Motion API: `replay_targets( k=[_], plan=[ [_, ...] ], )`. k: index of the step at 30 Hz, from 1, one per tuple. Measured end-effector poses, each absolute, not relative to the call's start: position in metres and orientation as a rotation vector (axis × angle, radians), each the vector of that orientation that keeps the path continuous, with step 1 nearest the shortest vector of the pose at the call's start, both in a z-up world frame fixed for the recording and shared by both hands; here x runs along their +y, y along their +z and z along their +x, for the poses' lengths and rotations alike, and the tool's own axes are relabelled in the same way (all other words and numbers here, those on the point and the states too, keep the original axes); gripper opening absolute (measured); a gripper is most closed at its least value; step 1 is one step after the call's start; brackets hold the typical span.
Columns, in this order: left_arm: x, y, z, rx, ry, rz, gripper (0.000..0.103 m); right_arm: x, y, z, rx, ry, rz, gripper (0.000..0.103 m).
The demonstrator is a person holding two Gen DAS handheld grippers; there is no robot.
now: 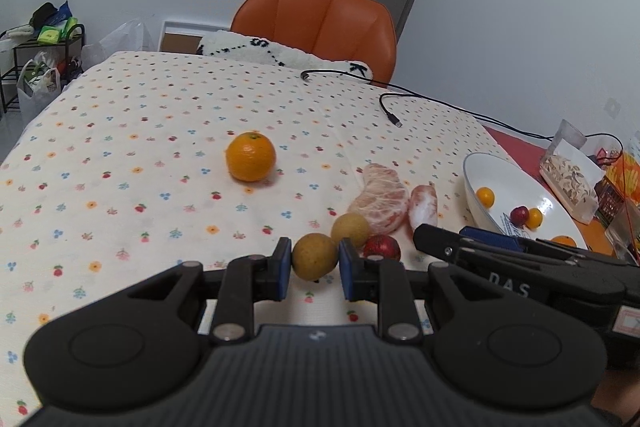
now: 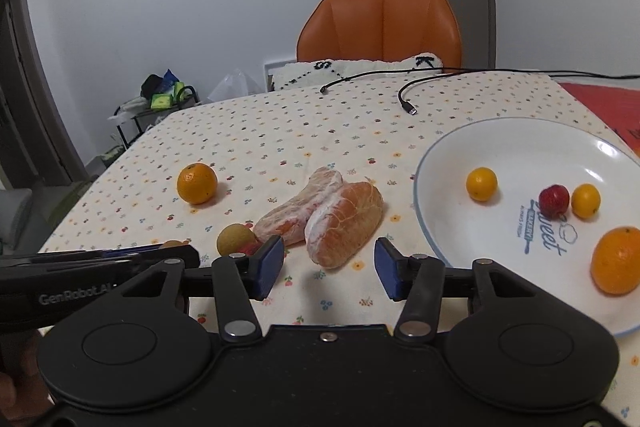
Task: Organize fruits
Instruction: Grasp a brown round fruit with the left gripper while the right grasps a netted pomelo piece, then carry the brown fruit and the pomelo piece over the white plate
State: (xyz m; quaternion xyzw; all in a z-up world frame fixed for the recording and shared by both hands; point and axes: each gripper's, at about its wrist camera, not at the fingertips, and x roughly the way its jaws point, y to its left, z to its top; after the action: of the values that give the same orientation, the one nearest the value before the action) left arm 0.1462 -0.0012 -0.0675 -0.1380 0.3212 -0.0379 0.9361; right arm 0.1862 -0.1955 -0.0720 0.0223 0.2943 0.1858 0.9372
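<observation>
My left gripper (image 1: 314, 263) has its blue pads on either side of a small tan round fruit (image 1: 314, 255) on the tablecloth, closed on it. A second tan fruit (image 1: 351, 230) and a small red fruit (image 1: 382, 247) lie just behind. Two peeled pomelo pieces (image 1: 380, 203) lie beyond them; an orange (image 1: 251, 156) sits farther left. My right gripper (image 2: 330, 267) is open and empty, just in front of the nearer pomelo piece (image 2: 344, 223). The white plate (image 2: 448, 227) at right holds two small yellow fruits (image 2: 481, 183), a red one (image 2: 554, 201) and an orange (image 2: 616, 261).
Two black cables (image 2: 408, 105) lie across the far part of the table. An orange chair (image 2: 380, 23) with a white cushion stands behind it. A snack bag (image 1: 568, 179) and packets sit on the red mat past the plate.
</observation>
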Motion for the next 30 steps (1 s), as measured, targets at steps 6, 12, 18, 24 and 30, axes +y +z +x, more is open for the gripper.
replay_targets(
  k=[6,12,18,24,30],
  plan=[
    [0.006,-0.067,0.147,0.654,-0.069,-0.294,0.023,-0.183,-0.073,0.194,0.598,0.358,0.003,0.049],
    [0.010,-0.066,0.145,0.648,-0.066,-0.301,0.023,-0.175,-0.077,0.201,0.616,0.324,-0.043,0.031],
    [0.010,-0.064,0.144,0.642,-0.059,-0.300,0.023,-0.182,-0.078,0.197,0.594,0.339,-0.013,0.025],
    [0.007,-0.062,0.140,0.633,-0.064,-0.300,0.023,-0.194,-0.073,0.190,0.588,0.364,0.046,0.021],
    [0.005,-0.059,0.139,0.624,-0.071,-0.300,0.023,-0.204,-0.068,0.180,0.573,0.380,0.086,0.020]
  ],
)
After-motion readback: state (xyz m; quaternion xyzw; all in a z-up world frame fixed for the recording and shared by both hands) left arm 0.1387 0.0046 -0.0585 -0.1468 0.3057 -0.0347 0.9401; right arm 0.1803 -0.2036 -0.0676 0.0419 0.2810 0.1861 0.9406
